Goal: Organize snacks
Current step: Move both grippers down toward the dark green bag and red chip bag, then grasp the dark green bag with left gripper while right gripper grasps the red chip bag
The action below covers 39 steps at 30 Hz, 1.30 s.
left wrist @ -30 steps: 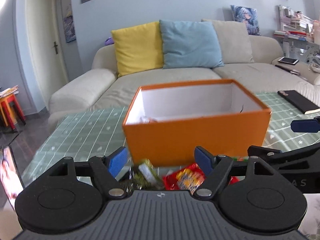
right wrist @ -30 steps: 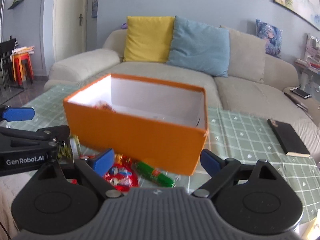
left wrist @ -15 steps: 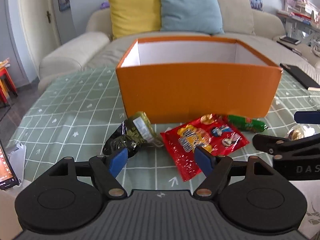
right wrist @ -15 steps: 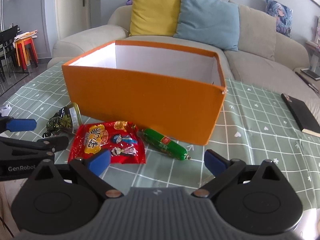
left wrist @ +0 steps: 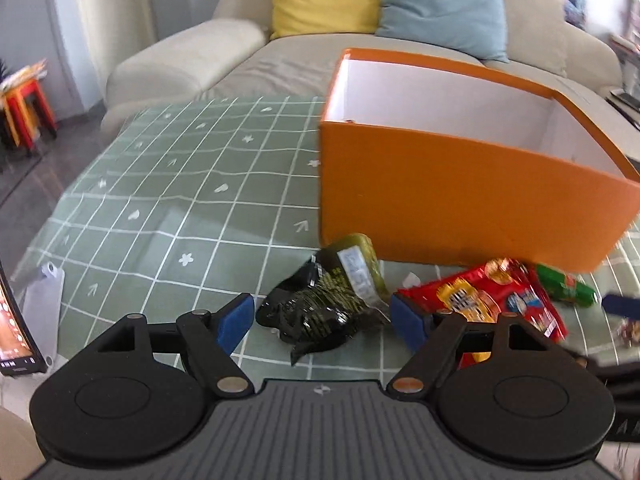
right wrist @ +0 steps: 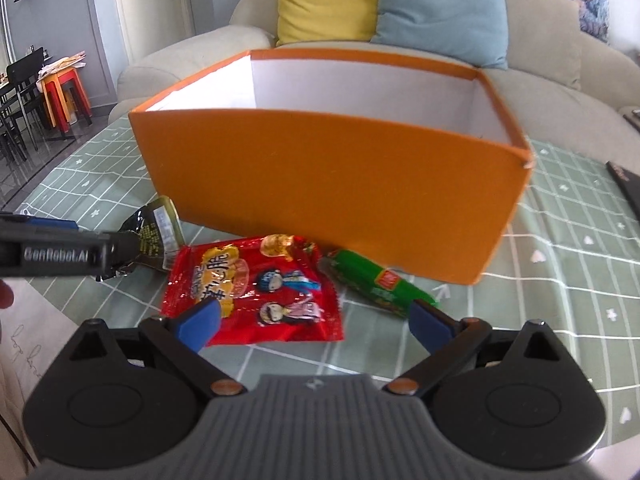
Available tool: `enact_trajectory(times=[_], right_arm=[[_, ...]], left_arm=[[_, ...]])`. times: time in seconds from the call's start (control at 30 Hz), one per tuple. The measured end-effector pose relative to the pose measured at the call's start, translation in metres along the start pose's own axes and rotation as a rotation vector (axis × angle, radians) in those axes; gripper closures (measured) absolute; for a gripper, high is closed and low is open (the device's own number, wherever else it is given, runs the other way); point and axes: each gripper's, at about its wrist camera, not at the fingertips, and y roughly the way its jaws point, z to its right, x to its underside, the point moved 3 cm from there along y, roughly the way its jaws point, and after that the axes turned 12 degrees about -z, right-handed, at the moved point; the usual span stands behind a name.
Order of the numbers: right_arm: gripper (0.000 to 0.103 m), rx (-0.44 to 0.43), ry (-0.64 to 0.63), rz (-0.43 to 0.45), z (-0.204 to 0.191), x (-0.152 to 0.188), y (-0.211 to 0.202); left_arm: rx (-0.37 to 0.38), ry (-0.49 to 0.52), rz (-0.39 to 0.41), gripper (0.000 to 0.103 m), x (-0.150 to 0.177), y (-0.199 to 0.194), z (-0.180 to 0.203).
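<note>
An open orange box (left wrist: 460, 196) (right wrist: 328, 168) with a white inside stands on the green checked tablecloth. In front of it lie a black and green snack pack (left wrist: 324, 300) (right wrist: 154, 232), a red snack bag (left wrist: 488, 300) (right wrist: 260, 288) and a green sausage stick (left wrist: 562, 290) (right wrist: 380, 284). My left gripper (left wrist: 322, 324) is open, low over the table, with the black pack between its fingers. My right gripper (right wrist: 316, 322) is open, just short of the red bag. The left gripper's arm also shows in the right wrist view (right wrist: 56, 254).
A beige sofa (right wrist: 200, 48) with yellow and blue cushions stands behind the table. A phone or tablet (left wrist: 14, 328) leans at the table's left front edge. A black book (right wrist: 626, 180) lies at the right. Red stools (right wrist: 66, 92) stand on the floor far left.
Both grippers have dropped and tilted down toward the snacks. The left one has moved left onto the black pack; the right one has closed in on the red bag.
</note>
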Motion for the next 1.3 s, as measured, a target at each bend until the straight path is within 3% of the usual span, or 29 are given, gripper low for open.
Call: enact_trajectory(times=[0.37,0.6,0.97,1.3], right_arm=[[0.004,-0.029,-0.01,-0.054,-0.02,-0.008,0.028],[0.004,-0.037,-0.033,-0.095,-0.028,-0.012,0.043],[0.004,0.002,-0.074,-0.074,-0.045,-0.019,0.056],[0.023,-0.018,-0.087,-0.063,-0.045,-0.015,0.049]], left_arm=[[0.032,-0.145,-0.047,0.014,-0.008,0.028,-0.017],[0.05,-0.147,-0.075,0.014,-0.007,0.038,-0.016],[0.06,-0.156,-0.098,0.02,-0.008,0.046,-0.018],[0.059,-0.135,-0.084,0.03,-0.006,0.042,-0.013]])
